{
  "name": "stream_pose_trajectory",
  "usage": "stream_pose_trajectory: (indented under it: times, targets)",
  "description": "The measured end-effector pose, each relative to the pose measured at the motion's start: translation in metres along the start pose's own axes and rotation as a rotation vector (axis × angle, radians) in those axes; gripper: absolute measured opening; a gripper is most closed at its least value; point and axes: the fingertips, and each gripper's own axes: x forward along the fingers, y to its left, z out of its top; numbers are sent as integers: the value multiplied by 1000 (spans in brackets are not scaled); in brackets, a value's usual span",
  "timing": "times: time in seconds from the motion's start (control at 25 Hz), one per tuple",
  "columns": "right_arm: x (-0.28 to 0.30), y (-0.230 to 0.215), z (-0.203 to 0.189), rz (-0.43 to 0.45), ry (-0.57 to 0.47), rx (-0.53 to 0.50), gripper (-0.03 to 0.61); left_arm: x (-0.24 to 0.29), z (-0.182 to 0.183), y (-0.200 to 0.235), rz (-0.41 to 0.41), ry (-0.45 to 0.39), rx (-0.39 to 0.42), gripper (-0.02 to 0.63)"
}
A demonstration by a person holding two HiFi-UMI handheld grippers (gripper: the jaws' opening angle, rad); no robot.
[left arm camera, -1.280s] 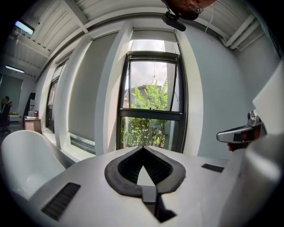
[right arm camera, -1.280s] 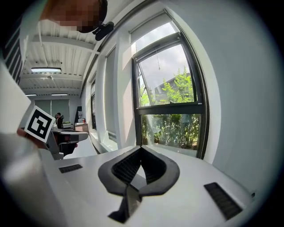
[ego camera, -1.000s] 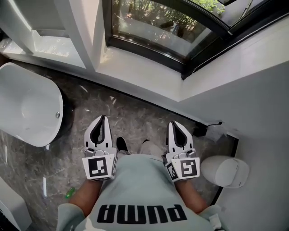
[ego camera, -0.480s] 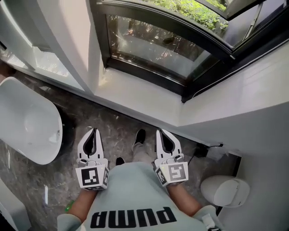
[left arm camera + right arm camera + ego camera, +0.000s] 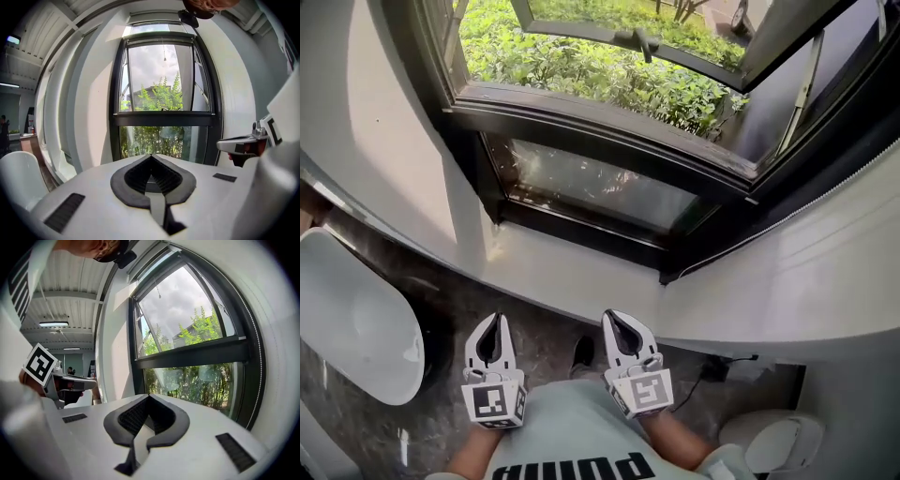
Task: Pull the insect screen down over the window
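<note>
Two closed, empty tongs, left tongs and right tongs, before window; faint cord, perhaps the screen's.

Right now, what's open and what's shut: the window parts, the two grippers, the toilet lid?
upper window sash: open, swung outward.
lower window pane: shut.
insect screen: not down over the window.
left gripper: shut, empty.
right gripper: shut, empty.
toilet lid: down.

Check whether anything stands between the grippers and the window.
Nothing visible does. The left gripper and right gripper, both shut and empty, point at the window across open air; the white sill lies below that line.
</note>
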Motion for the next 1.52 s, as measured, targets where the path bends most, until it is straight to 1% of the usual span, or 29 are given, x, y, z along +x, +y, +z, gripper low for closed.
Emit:
stream_pose_trajectory:
  times: [0.12, 0.24, 0.36, 0.48, 0.56, 0.76, 0.88, 1.0, 1.08, 1.16, 1.24, 1.4, 1.44, 1.52]
  targets:
    - [13, -16, 8, 31, -18, -6, -5, 20, 11, -10, 0, -3, 41, 14]
    - [19, -30, 14, 20, -14, 0, -5, 32, 20, -15, 5, -4, 67, 14]
    - [24, -36, 16, 21, 5, 9, -5, 44, 27, -15, 5, -15, 63, 14]
    - [30, -40, 18, 16, -1, 8, -5, 57, 30, -13, -16, -21, 54, 14]
    - [32, -44, 22, -7, -14, 5, -5, 67, 33, -11, -35, -24, 53, 12]
    - [45, -56, 37, -103, -31, -20, -5, 99, 46, -6, -113, -48, 46, 12]
    - [55, -59, 49, -158, -37, -41, -5, 116, 61, -1, -169, -74, 47, 14]
    - [64, -62, 64, -206, -32, -77, -5, 131, 79, 1, -238, -96, 69, 14]
    - [72, -61, 75, -219, -34, -121, -5, 140, 90, 3, -289, -95, 115, 14]
    - [80, -58, 89, -227, -50, -177, -3, 147, 103, 9, -326, -101, 181, 14]
    - [86, -58, 102, -246, -55, -241, 1, 154, 121, 17, -348, -132, 246, 14]
    - [96, -62, 133, -305, -36, -375, 59, 168, 165, 35, -417, -218, 369, 15]
    - [99, -63, 141, -319, -20, -416, 83, 172, 174, 39, -431, -229, 406, 22]
    - [102, -67, 160, -338, 21, -499, 128, 179, 189, 47, -444, -256, 484, 96]
